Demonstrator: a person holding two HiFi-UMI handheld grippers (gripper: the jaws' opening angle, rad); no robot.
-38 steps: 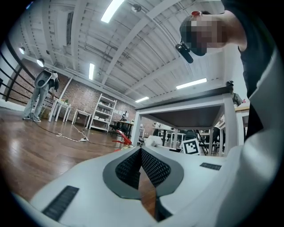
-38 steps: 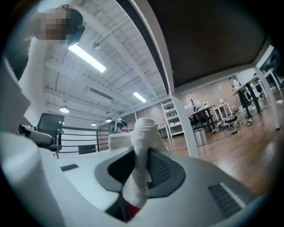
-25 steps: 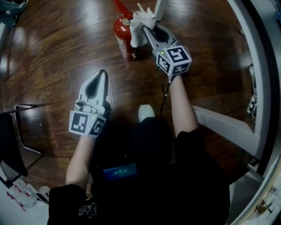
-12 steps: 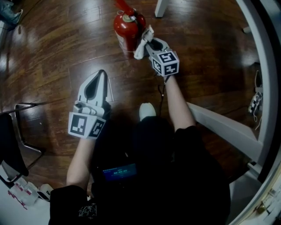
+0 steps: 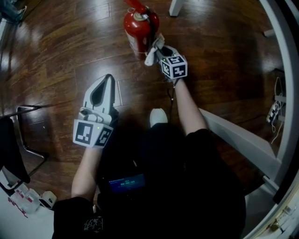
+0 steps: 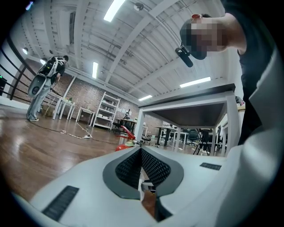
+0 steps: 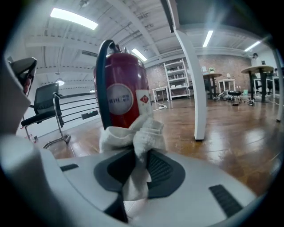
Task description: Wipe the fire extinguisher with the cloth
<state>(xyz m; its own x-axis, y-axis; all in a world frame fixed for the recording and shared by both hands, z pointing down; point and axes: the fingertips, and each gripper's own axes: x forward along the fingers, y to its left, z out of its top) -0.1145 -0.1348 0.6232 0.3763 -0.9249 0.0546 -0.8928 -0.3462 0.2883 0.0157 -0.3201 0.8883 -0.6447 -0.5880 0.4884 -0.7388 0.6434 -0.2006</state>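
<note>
A red fire extinguisher (image 5: 138,29) with a black hose stands upright on the wooden floor at the top of the head view; it fills the middle of the right gripper view (image 7: 124,95). My right gripper (image 5: 157,46) is shut on a white cloth (image 5: 153,50), and the bunched cloth (image 7: 133,133) presses against the extinguisher's lower right side. My left gripper (image 5: 110,80) hangs well back to the lower left, shut with nothing in it. In the left gripper view the jaws (image 6: 141,153) meet and the extinguisher (image 6: 126,141) shows far off.
A white table leg (image 5: 175,7) stands just right of the extinguisher. A white curved frame (image 5: 280,70) runs down the right side. A black chair (image 5: 14,154) sits at the lower left. My white shoe (image 5: 158,116) rests on the floor below the right gripper.
My right gripper has gone down from the extinguisher's top to its lower right side, taking the cloth with it. The left gripper has stayed in place.
</note>
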